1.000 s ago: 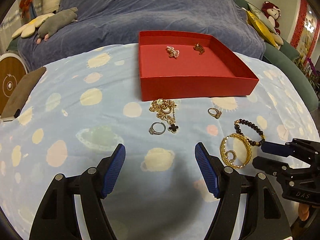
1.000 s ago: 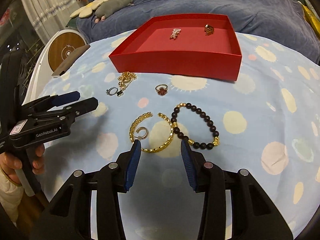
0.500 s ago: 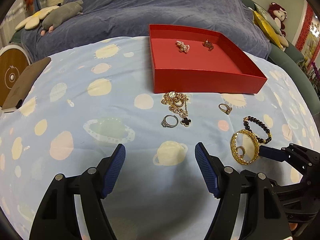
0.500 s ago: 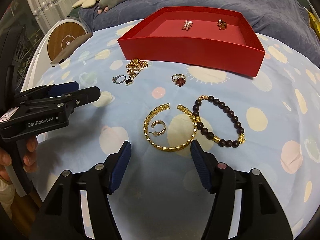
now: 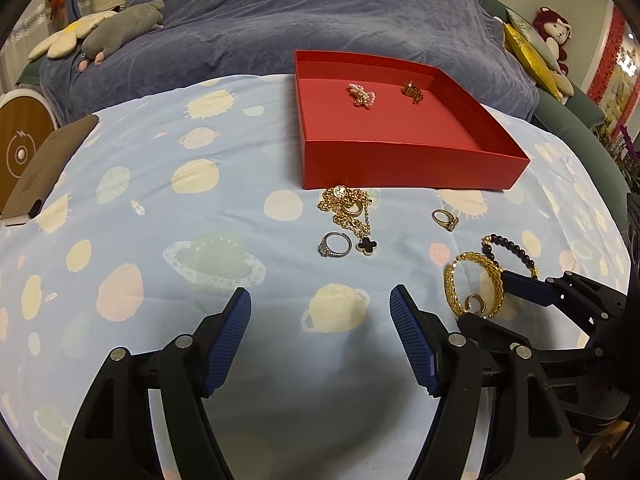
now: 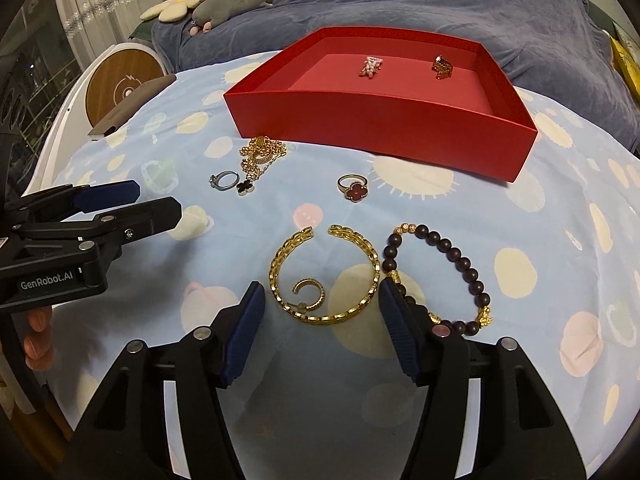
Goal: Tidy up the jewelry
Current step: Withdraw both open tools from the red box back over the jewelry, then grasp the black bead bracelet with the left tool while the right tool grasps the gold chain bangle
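A red box [image 5: 400,168] [image 6: 360,120] on the spotted cloth holds a pearl piece [image 5: 362,95] and a gold piece [image 5: 413,91]. In front of it lie a gold chain with a black clover [image 5: 352,216], a silver ring [image 5: 335,245], a red clover ring [image 6: 353,188], an open gold bangle [image 6: 324,276] with a small gold hoop [image 6: 308,294] inside, and a dark bead bracelet [image 6: 440,276]. My right gripper [image 6: 322,312] is open, its jaws either side of the bangle's near edge. My left gripper [image 5: 320,320] is open and empty, short of the silver ring.
A blue blanket-covered sofa [image 5: 320,20] stands behind the table, with plush toys [image 5: 100,32] at its left end. A brown flat case [image 5: 44,164] lies at the table's left edge beside a round wooden disc [image 5: 20,148].
Both grippers have moved forward toward the jewelry. The right gripper has opened wider and now straddles the gold bangle. No jewelry has moved.
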The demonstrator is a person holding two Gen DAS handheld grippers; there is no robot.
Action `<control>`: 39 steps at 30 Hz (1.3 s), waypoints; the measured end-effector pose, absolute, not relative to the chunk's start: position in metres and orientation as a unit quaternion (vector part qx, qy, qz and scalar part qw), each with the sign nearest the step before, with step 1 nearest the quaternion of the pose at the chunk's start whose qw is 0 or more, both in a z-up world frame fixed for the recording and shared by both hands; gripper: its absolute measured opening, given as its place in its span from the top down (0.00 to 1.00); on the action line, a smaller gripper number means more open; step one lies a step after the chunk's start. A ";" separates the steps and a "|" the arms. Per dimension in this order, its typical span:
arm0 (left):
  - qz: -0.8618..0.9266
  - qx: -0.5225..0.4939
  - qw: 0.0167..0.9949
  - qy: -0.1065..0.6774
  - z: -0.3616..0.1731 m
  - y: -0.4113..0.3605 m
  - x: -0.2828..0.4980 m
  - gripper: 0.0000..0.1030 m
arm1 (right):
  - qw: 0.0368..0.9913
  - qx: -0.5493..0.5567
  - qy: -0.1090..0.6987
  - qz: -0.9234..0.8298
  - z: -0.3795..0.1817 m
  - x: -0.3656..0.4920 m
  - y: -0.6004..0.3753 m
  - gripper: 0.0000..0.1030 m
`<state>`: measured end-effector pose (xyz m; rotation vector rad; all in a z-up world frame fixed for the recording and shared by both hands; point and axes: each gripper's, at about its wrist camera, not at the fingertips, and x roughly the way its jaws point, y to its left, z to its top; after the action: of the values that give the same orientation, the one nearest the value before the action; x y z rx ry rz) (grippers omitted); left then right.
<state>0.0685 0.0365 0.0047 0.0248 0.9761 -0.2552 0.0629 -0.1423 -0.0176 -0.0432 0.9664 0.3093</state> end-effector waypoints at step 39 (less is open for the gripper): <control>-0.228 0.036 0.853 0.468 -0.012 -0.088 0.074 0.33 | 0.897 0.059 0.433 0.067 0.018 0.030 -0.266 0.47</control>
<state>0.0736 -0.0880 -0.0118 0.0763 0.9857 -0.4798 0.0300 -0.2655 0.0182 0.1213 0.8979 0.1384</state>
